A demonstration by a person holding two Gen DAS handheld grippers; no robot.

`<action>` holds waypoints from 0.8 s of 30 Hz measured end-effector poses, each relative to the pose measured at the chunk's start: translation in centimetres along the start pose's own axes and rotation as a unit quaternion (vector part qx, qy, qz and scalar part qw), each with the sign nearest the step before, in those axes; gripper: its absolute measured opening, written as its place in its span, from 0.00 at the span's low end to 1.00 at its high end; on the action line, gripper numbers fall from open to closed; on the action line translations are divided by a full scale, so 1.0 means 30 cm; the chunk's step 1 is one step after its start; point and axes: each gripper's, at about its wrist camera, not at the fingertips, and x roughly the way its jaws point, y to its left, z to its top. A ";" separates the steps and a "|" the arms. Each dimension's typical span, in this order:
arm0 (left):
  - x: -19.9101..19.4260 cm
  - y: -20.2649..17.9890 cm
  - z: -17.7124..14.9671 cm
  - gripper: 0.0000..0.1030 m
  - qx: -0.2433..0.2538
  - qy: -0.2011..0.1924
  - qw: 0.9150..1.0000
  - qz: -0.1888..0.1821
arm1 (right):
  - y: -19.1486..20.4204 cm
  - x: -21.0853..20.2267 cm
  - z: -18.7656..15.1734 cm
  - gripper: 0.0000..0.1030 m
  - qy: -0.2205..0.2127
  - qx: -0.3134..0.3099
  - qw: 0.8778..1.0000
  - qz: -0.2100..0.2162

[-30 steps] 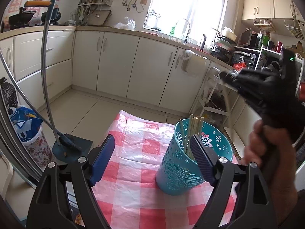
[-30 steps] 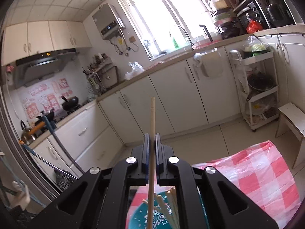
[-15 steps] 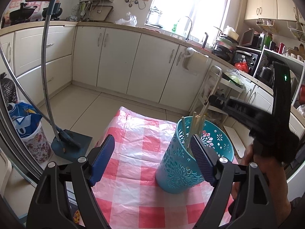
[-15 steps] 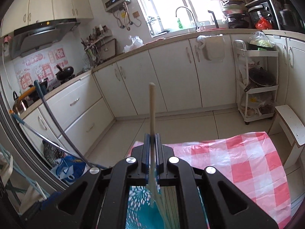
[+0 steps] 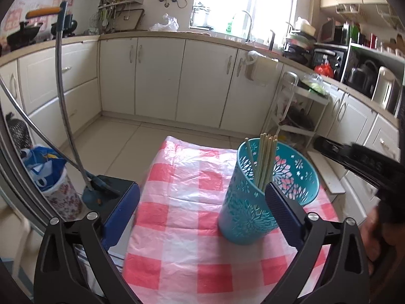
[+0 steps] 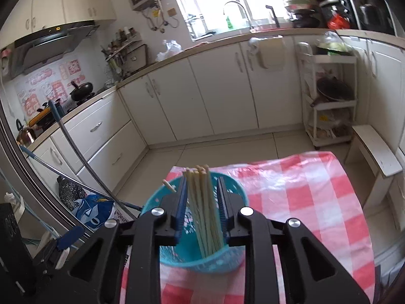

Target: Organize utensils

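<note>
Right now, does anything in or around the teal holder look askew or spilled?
One chopstick leans apart from the upright bundle of chopsticks, angled toward the left rim of the teal holder instead of standing with the rest. The holder stands upright on the checked tablecloth, and nothing has spilled onto the cloth.

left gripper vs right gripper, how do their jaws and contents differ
The left gripper has its jaws spread wide with nothing between them; the teal utensil holder sits behind its right pad. The right gripper has a narrow, opening gap, with the chopsticks standing loose between the pads. Both have blue pads on black frames.
</note>
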 end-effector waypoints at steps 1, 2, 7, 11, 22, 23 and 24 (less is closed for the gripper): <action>-0.012 -0.001 -0.002 0.92 0.003 0.001 1.000 0.007 | -0.010 -0.017 -0.018 0.23 0.004 0.005 1.000 -0.005; -0.023 -0.003 -0.003 0.92 0.004 0.002 1.000 0.010 | -0.014 -0.029 -0.033 0.23 0.007 0.008 1.000 -0.007; -0.109 -0.002 -0.018 0.92 0.005 0.011 0.999 0.030 | -0.007 -0.097 -0.112 0.32 0.024 0.004 1.000 -0.016; -0.173 -0.016 -0.032 0.92 0.023 0.019 0.999 0.042 | 0.014 -0.144 -0.147 0.37 0.034 0.001 0.999 -0.015; -0.361 -0.028 -0.061 0.92 0.028 0.032 0.998 0.044 | 0.055 -0.289 -0.228 0.45 0.050 0.001 0.999 -0.017; -0.378 -0.029 -0.063 0.92 0.027 0.034 0.998 0.044 | 0.059 -0.305 -0.235 0.47 0.050 0.001 0.999 -0.017; -0.404 -0.029 -0.064 0.92 0.028 0.034 0.998 0.042 | 0.064 -0.327 -0.243 0.49 0.052 0.002 0.999 -0.017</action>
